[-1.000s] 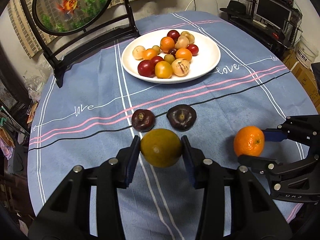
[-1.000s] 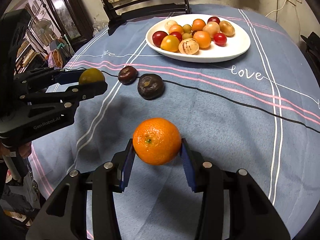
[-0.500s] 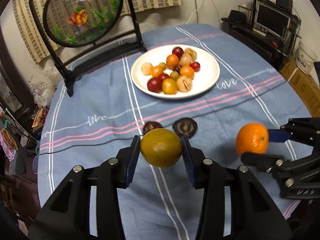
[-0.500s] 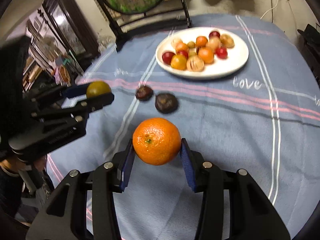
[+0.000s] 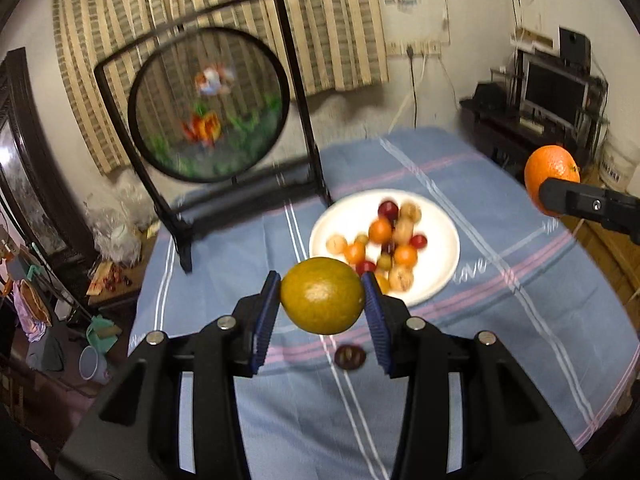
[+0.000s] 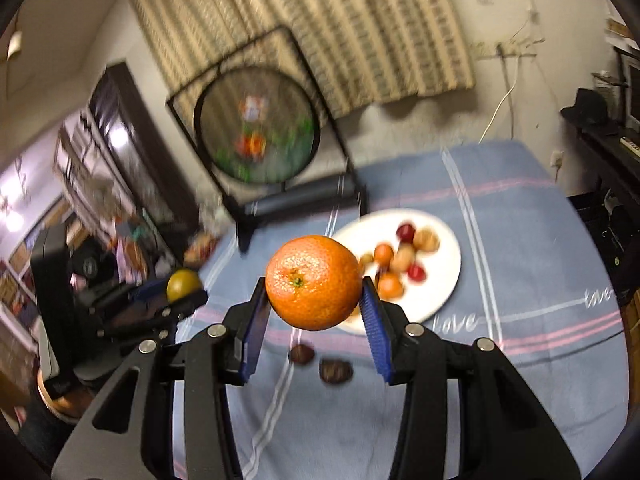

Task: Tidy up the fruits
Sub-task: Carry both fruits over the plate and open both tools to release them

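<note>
Left gripper fingers pinching yellow-green citrus; right gripper fingers pinching orange, both fruits held clear above counter. White plate of small fruits ahead and below both grippers, nearer the left by appearance. Two dark fruits lying on cloth below the fingers.

A: Behind the blue striped tablecloth stands a round painted screen in a black frame.
B: Yes, before beige striped curtains. A dark monitor is at right.
</note>
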Tool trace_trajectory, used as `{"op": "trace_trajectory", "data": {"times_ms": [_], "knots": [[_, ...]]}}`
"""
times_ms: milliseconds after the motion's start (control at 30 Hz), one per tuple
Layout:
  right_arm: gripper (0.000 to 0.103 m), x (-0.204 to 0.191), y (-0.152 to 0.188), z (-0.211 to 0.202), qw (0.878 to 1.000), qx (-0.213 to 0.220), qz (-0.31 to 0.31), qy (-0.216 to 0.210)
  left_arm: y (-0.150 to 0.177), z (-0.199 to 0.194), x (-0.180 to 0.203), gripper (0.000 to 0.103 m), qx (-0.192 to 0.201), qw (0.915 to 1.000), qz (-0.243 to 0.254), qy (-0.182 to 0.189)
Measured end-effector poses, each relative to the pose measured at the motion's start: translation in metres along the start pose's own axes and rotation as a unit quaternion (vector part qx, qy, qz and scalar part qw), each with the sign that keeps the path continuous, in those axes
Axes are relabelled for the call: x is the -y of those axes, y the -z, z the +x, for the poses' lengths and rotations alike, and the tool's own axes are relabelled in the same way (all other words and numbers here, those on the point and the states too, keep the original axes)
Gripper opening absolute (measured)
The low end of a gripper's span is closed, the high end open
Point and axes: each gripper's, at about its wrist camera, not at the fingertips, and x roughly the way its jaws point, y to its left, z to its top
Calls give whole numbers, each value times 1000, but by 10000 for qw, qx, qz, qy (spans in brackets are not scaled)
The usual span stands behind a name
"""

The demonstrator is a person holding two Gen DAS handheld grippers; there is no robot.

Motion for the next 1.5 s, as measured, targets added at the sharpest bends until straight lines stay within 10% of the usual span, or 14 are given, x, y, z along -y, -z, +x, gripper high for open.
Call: {"op": "trace_trajectory", "data": {"times_ms": [1500], "knots": [[45,60,-2,162,9916,-865,-539,796,-27,212,28,42,-1056,9934,121,436]]}}
